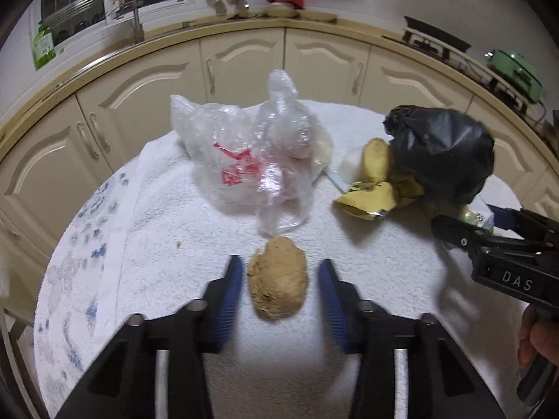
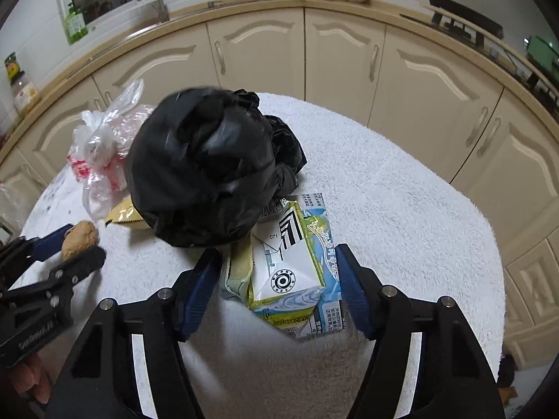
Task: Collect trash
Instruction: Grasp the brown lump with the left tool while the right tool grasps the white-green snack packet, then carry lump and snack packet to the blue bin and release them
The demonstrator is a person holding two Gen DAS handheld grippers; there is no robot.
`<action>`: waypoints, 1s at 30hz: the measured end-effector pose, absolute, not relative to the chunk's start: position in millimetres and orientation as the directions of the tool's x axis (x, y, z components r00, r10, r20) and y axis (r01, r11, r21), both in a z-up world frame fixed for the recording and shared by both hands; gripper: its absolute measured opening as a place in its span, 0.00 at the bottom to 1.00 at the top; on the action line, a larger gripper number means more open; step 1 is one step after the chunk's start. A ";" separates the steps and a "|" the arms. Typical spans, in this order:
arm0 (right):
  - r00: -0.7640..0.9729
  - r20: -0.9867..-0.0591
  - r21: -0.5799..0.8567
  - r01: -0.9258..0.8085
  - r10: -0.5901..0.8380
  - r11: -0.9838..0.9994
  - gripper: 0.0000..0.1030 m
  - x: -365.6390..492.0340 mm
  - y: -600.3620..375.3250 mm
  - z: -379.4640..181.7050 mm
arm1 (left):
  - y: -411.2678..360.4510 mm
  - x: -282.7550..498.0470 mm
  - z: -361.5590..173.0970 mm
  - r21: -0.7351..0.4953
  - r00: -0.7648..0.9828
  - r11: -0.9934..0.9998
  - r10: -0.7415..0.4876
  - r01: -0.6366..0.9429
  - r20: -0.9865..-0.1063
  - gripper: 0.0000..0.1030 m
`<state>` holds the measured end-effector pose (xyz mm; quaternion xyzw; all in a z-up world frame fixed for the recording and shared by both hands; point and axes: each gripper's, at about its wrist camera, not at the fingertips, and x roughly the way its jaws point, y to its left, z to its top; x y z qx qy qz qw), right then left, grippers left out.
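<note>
Left wrist view: I see my left hand-held gripper (image 1: pixel 279 276) straddling a brown lump (image 1: pixel 277 277) on the white-toweled bench (image 1: pixel 174 230). Its long axis runs away from me, along the fingers. The jaws are partly open; the left pad sits just beside the lump, the right pad apart from it.

Right wrist view: my right hand-held gripper (image 2: pixel 277 262) brackets a crushed milk carton (image 2: pixel 290 272), long axis pointing away toward the black bag (image 2: pixel 206 171). Jaws about half open; whether the pads touch the carton I cannot tell.
</note>
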<state>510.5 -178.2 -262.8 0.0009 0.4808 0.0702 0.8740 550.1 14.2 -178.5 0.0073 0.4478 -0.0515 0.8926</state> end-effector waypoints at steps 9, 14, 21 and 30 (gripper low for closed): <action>0.514 -0.834 0.160 -0.122 0.200 0.980 0.65 466.5 -188.3 -255.2 | 19.4 533.9 -180.6 -0.124 0.584 0.984 -0.176 0.127 -0.792 0.25; 0.522 -0.821 0.204 -0.110 0.231 0.973 0.65 434.0 -193.2 -242.5 | 23.4 516.5 -175.8 -0.150 0.591 0.979 -0.201 0.135 -0.781 0.25; 0.538 -0.799 0.247 -0.112 0.268 0.963 0.65 397.5 -194.5 -227.8 | 17.3 479.2 -161.6 -0.151 0.619 0.972 -0.231 0.180 -0.751 0.25; 0.584 -0.765 0.262 -0.100 0.270 0.960 0.65 365.1 -212.1 -205.8 | -8.8 446.4 -141.4 -0.143 0.642 0.957 -0.277 0.253 -0.715 0.25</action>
